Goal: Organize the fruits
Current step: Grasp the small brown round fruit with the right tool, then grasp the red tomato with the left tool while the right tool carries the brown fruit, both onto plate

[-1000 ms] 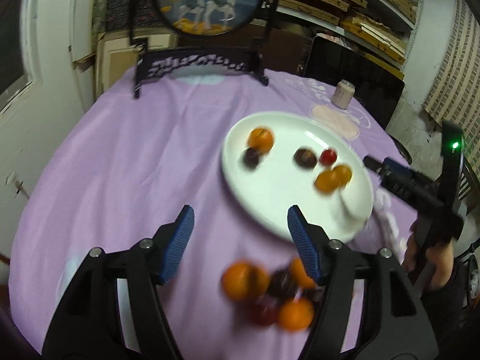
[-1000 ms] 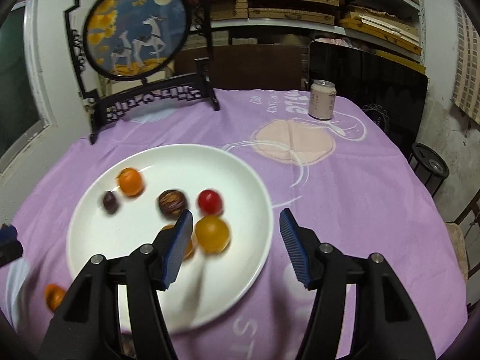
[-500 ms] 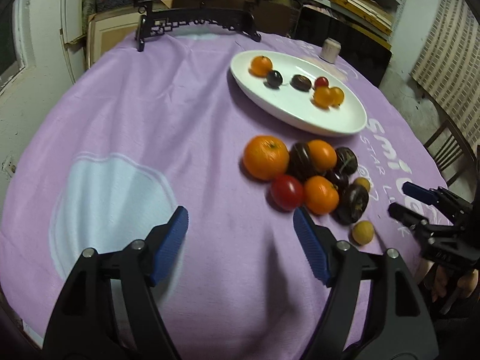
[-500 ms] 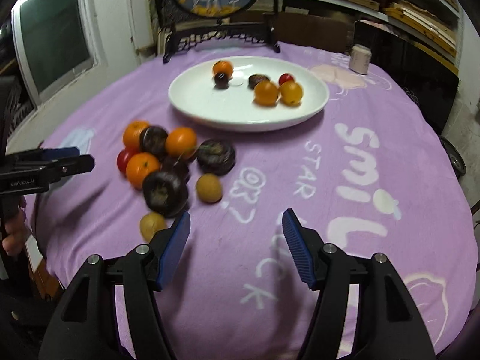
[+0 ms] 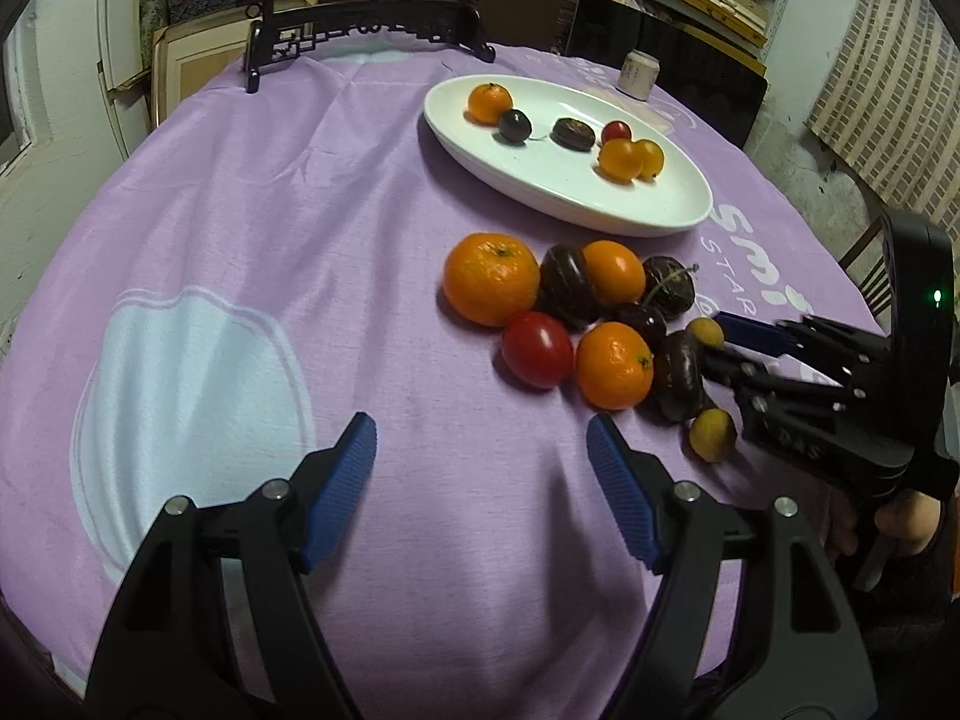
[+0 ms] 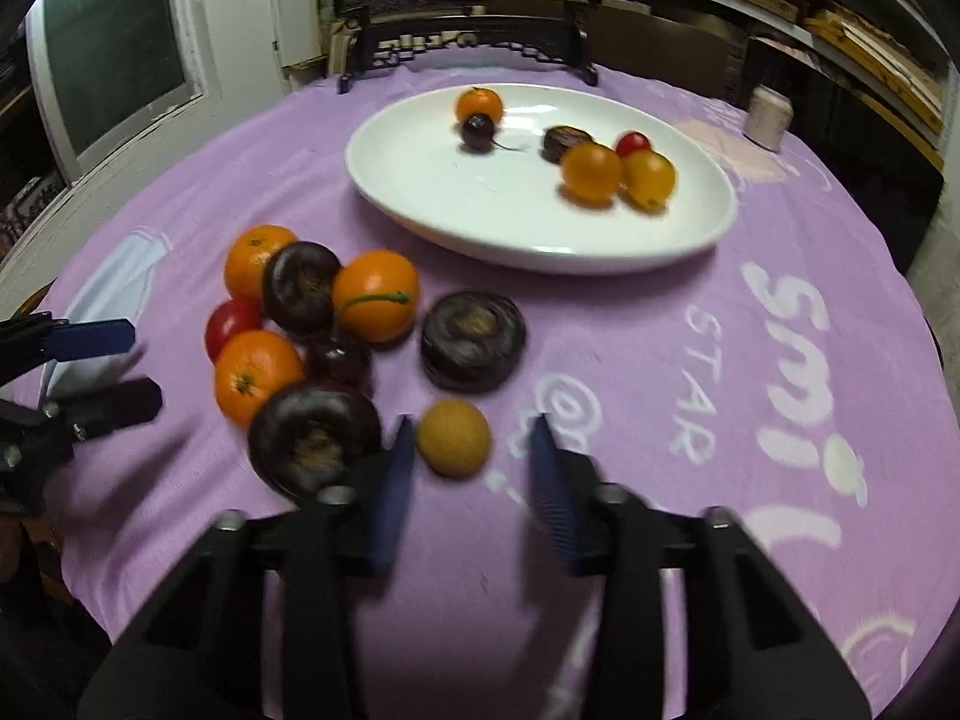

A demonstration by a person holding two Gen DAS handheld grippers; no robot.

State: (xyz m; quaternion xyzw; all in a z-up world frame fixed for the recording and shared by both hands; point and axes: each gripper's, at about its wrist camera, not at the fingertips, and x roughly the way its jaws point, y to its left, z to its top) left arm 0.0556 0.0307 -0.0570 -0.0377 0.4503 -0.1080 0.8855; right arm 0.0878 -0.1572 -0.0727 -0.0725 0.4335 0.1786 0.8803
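Note:
A white oval plate (image 5: 636, 198) (image 6: 420, 180) holds several small fruits: an orange, dark ones, a red tomato and two yellow-orange ones. A loose pile lies on the purple cloth before it: oranges (image 5: 491, 276) (image 6: 258, 375), a red tomato (image 5: 537, 349), dark round fruits (image 6: 471, 339) and small tan fruits (image 6: 453, 437) (image 5: 712, 435). My left gripper (image 5: 483, 456) is open and empty, short of the pile. My right gripper (image 6: 474, 462) is open, its fingers either side of a small tan fruit; it also shows in the left wrist view (image 5: 729, 342).
A black carved stand with a round painted screen (image 6: 462, 36) stands at the table's far edge. A drink can (image 5: 639, 75) (image 6: 768, 117) stands beyond the plate. Shelves and a dark panel lie behind; a chair (image 5: 870, 264) is at the right.
Both grippers pulled back from over the plate to the near side of the table. Now my right gripper has closed in low on the pile, around a tan fruit.

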